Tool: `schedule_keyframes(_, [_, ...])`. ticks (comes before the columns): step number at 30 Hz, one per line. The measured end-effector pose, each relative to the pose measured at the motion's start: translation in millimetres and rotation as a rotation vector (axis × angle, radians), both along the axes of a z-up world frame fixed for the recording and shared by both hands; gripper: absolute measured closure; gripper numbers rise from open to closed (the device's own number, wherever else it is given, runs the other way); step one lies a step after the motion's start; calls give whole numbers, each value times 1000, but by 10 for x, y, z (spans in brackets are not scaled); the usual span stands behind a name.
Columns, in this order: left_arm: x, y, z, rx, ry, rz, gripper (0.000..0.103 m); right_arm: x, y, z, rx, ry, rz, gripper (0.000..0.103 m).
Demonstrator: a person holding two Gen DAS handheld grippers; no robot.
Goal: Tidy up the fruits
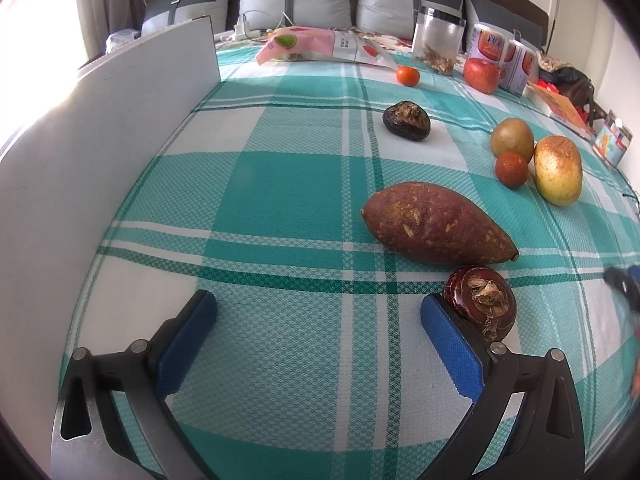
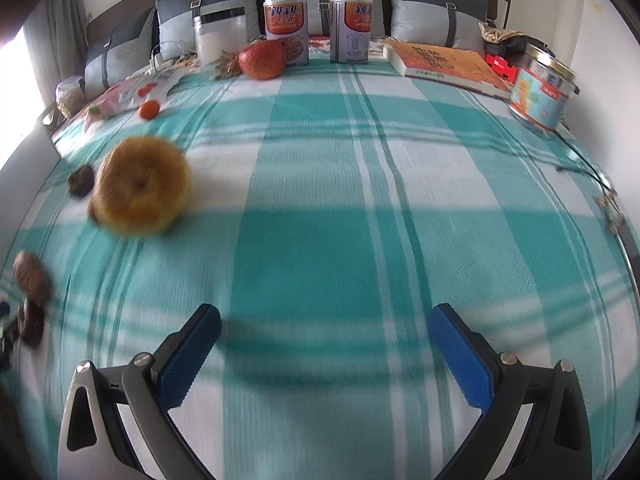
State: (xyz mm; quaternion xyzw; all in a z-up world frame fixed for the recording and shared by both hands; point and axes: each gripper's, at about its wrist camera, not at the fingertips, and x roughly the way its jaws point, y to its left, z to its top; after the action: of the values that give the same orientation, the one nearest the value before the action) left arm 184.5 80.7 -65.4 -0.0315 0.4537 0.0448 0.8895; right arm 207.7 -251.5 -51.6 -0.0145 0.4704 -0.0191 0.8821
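Observation:
In the left wrist view a sweet potato [image 1: 436,227] lies mid-cloth. A dark red water chestnut [image 1: 482,305] rests against the outside of the right finger of my open, empty left gripper [image 1: 318,316]. Farther off are a second dark chestnut [image 1: 406,121], a green-brown pear [image 1: 512,139], a small orange [image 1: 511,169], a yellow pear [image 1: 558,170], a tangerine [image 1: 408,76] and a red apple [image 1: 482,74]. In the right wrist view my right gripper [image 2: 324,330] is open and empty above bare cloth. A blurred yellow pear [image 2: 142,186] lies to its left.
A white board [image 1: 112,128] stands along the left. Snack bags [image 1: 316,46], a clear jar [image 1: 438,40], cans [image 2: 286,28], a book [image 2: 444,64] and a tin [image 2: 542,94] line the back by the pillows. A cable [image 2: 600,184] lies at the right edge.

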Motion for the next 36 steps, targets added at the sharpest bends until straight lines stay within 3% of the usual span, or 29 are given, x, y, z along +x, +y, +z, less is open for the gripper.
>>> schedule_keyframes(3, [-97, -25, 36, -29, 17, -61, 2, -259, -25, -4, 3, -26, 16, 0])
schedule_keyframes(8, [-332, -182, 189, -225, -9, -149, 2, -277, -6, -8, -9, -24, 15, 0])
schedule_keyframes(14, [-1, -649, 152, -111, 53, -165, 6, -272, -6, -7, -8, -23, 14, 0])
schedule_keyframes(15, [26, -680, 122, -92, 58, -150, 13, -272, -6, -7, -8, -23, 14, 0])
schedule_keyframes(17, [5, -742, 117, -4, 35, -121, 51, -273, -7, -7, -8, -23, 13, 0])
schedule_keyframes(18, [-27, -752, 132, -27, 19, -145, 58, -272, -7, -8, -8, -23, 13, 0])
schedule_keyframes(24, [-322, -553, 190, -48, 36, -143, 59, -273, -8, -8, -7, -23, 13, 0])
schedule_keyframes(31, [-733, 4, 332, -158, 19, -23, 59, -272, -11, -8, -6, -23, 13, 0])
schedule_keyframes(36, [-943, 247, 359, -179, -11, 10, 59, -274, -10, -9, -4, -23, 13, 0])
